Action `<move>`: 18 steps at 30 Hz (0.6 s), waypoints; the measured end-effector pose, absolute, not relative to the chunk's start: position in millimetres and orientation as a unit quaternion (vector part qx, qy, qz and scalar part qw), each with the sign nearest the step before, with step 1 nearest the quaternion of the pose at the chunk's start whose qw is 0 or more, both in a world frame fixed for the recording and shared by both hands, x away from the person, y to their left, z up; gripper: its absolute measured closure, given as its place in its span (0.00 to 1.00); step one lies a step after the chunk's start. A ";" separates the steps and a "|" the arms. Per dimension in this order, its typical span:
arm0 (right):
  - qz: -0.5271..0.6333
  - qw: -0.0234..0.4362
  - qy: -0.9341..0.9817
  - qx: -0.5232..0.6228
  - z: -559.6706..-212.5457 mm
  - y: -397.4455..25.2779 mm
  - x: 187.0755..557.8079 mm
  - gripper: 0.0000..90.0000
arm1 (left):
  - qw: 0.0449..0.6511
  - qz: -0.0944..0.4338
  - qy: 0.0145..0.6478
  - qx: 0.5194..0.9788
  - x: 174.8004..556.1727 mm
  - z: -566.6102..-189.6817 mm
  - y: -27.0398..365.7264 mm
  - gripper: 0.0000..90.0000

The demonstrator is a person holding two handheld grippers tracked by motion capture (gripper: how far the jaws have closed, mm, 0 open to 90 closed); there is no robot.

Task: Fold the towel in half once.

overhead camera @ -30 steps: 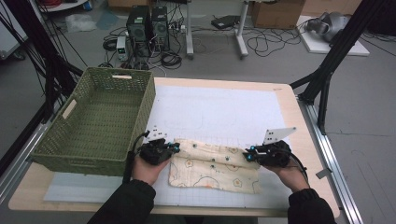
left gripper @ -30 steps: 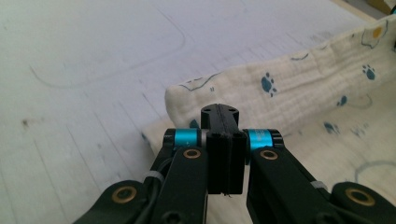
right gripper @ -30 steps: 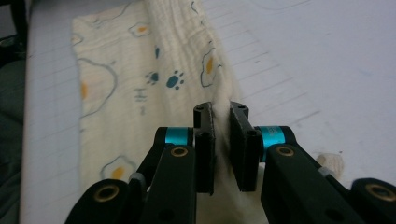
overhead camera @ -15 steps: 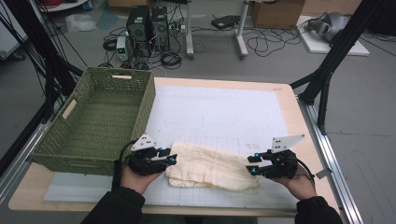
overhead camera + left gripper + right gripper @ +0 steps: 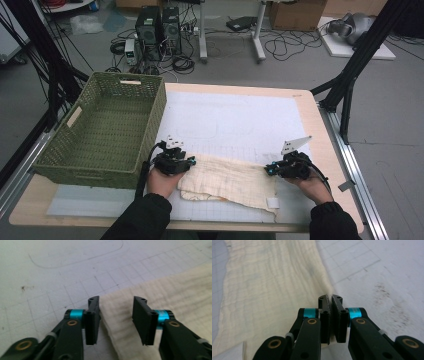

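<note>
A cream cloth lies folded on the white gridded mat, near the table's front edge. My left gripper stands open at the cloth's left end. In the left gripper view the jaws are apart over the corner of the cloth, with nothing pinched; the left gripper hovers just above the fabric. My right gripper is at the cloth's right end. In the right gripper view the right gripper is shut on the edge of the cloth, which spreads away to the left.
A green woven basket stands at the table's left, close to my left hand. A small white tag sticks out from the cloth's front right corner. The wooden table edge runs along the right.
The cloth went from spread with its printed side up to folded over, plain side up. My left gripper has let go and opened; both hands shifted slightly.
</note>
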State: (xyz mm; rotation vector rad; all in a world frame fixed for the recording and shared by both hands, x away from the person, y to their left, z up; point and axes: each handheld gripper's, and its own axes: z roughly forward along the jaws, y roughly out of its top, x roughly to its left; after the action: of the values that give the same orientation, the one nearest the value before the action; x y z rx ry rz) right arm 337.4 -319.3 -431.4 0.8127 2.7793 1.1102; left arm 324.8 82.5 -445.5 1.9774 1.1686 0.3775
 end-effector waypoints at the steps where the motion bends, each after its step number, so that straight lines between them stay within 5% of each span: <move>1: 0.359 0.023 0.894 0.269 -431.2 -321.0 340.6 0.96 | 0.395 0.152 0.453 0.785 324.2 -445.2 82.1 0.82; 2: 0.360 0.024 0.891 0.276 -429.7 -322.1 341.8 0.96 | 0.395 0.151 0.450 0.786 324.0 -445.3 81.1 0.93; 4: 0.367 0.034 0.885 0.286 -425.3 -323.6 345.2 0.96 | 0.396 0.153 0.445 0.788 323.3 -444.2 79.1 0.96; 18: 0.355 0.084 0.859 0.359 -417.4 -332.8 391.2 0.96 | 0.440 0.198 0.479 0.733 361.3 -432.6 57.8 0.96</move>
State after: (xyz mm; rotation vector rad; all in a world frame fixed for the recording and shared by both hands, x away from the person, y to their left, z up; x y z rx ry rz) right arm 391.2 -332.8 -417.4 1.0709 2.5647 1.0580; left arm 361.3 57.8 -432.6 1.8217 1.1910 0.4925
